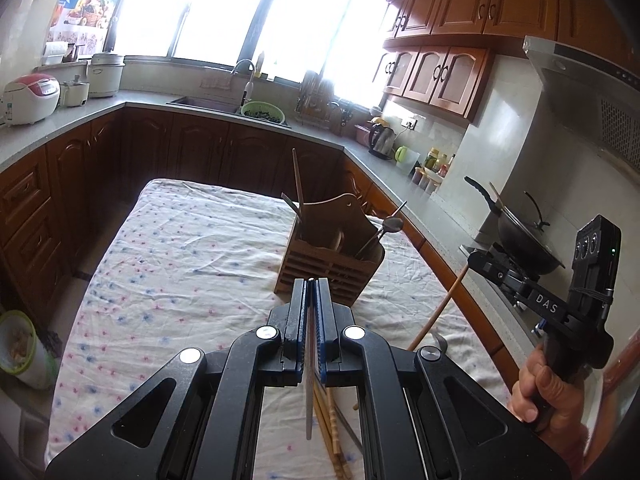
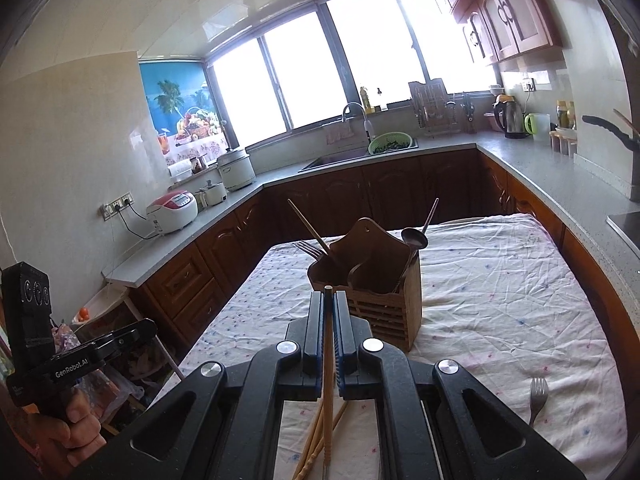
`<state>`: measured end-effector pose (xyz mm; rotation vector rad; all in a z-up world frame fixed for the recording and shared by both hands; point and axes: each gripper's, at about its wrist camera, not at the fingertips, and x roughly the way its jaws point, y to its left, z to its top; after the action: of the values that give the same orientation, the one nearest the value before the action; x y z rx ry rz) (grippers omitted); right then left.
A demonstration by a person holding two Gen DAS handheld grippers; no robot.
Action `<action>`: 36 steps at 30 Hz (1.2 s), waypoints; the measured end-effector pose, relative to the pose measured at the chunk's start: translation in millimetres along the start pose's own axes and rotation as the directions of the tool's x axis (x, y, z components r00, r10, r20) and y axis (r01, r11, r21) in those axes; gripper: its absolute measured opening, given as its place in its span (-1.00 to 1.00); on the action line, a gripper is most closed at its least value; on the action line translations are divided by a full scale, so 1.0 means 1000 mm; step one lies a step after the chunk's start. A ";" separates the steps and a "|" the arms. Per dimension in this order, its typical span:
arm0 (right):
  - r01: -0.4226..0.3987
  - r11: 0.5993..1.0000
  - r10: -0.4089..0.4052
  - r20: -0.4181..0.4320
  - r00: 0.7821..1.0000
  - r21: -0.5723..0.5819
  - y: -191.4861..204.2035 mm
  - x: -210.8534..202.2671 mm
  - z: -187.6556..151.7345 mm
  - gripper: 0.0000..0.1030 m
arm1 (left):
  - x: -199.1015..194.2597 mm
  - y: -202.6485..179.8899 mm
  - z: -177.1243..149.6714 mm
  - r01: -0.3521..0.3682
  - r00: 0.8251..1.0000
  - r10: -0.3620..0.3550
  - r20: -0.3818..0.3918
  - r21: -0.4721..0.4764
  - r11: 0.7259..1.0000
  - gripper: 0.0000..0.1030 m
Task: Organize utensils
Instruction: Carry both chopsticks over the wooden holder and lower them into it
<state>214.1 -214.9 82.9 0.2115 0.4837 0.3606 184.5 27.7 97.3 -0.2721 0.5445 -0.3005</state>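
Left wrist view has the left claw clamped on a thin metal utensil seen edge-on, its kind unclear, with loose wooden chopsticks lying on the floral cloth of the worktop below. Only this view shows the right claw from outside, at the worktop's right edge, a long wooden chopstick slanting down from it. Right wrist view confirms that claw is closed on the chopstick, and alone shows a loose fork near the worktop's near right corner. Ahead of both claws, mid-worktop, stands the wooden utensil holder: a fork and a chopstick lean out of its left side, a metal spoon out of its right.
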 end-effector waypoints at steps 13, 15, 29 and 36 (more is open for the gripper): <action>0.028 1.000 -0.030 0.113 0.993 0.011 -0.015 0.008 0.048 -0.92 | 0.022 -0.009 0.065 0.010 0.993 -0.012 0.115 0.014 1.000 -0.94; 0.032 0.999 -0.034 0.145 0.989 0.013 -0.017 0.008 0.061 -0.92 | 0.028 -0.013 0.080 0.008 0.990 -0.012 0.141 0.025 1.000 -0.94; 0.097 0.995 -0.096 0.291 0.952 0.012 -0.034 0.048 0.129 -0.92 | 0.096 -0.022 0.160 -0.029 0.959 0.019 0.283 0.029 0.999 -0.94; 0.101 0.995 -0.103 0.272 0.957 0.021 -0.049 0.082 0.104 -0.92 | 0.155 -0.005 0.135 -0.026 0.968 0.028 0.250 -0.011 1.000 -0.94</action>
<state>346.8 -239.9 125.0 0.2384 0.2222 0.2242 383.0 -8.0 138.1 -0.3053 0.2998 -0.2337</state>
